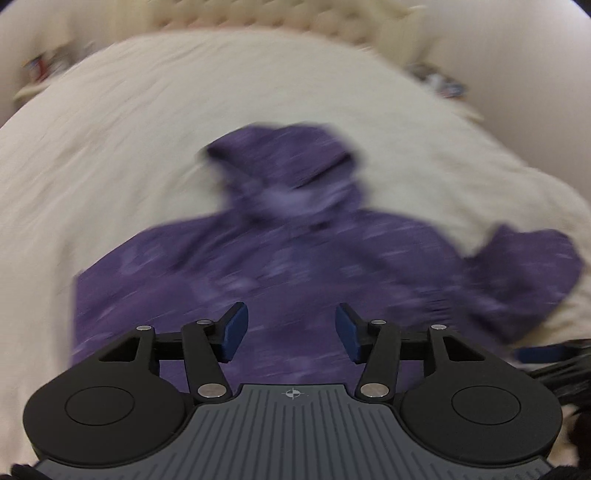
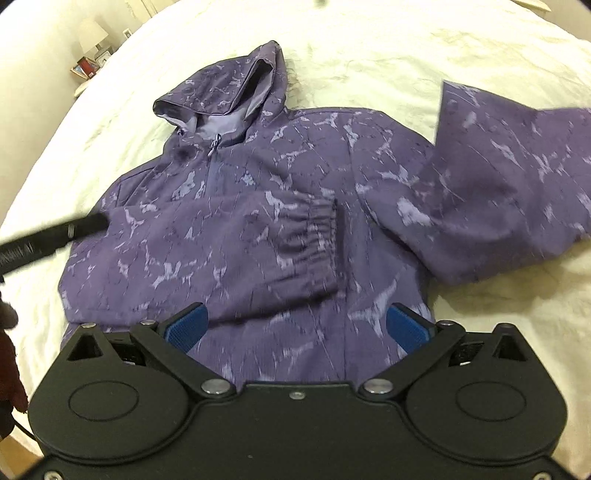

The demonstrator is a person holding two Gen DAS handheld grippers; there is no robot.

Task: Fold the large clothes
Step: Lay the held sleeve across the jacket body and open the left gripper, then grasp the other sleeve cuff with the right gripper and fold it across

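left wrist view: heavy motion blur, edges smeared.
left gripper (image 1: pixel 291 332): bottom centre of frame, jaws partly apart, nothing between the blue pads (image 1: pixel 233 332); purple fabric shows through the gap.
jacket (image 1: pixel 258 266): purple hooded, fills centre and lower half, lying on the cream bed (image 1: pixel 110 147). Hood (image 1: pixel 284 158) points to top of frame; one sleeve (image 1: pixel 524 266) bunched at right edge.
headboard (image 1: pixel 277 18): pale, tufted, along top edge.

right wrist view: sharp.
right gripper (image 2: pixel 297 325): bottom centre, jaws wide, blue pads either side of the jacket's lower body; no grip, cannot tell whether the pads touch cloth.
jacket (image 2: pixel 332 147): front up, zip closed, spread on the bed (image 2: pixel 369 48). Hood (image 2: pixel 229 92) at upper left of centre.
folded sleeve (image 2: pixel 229 251): laid across the chest, elastic cuff (image 2: pixel 314 236) near frame centre.
other sleeve (image 2: pixel 509 177): extends to the right edge, cuff end raised and blurred.
left gripper's finger (image 2: pixel 66 232): black, blurred, enters from left edge, tip at the folded sleeve's shoulder end.
lamp (image 2: pixel 92 35): upper left corner, with picture frames (image 2: pixel 85 68) beside it.
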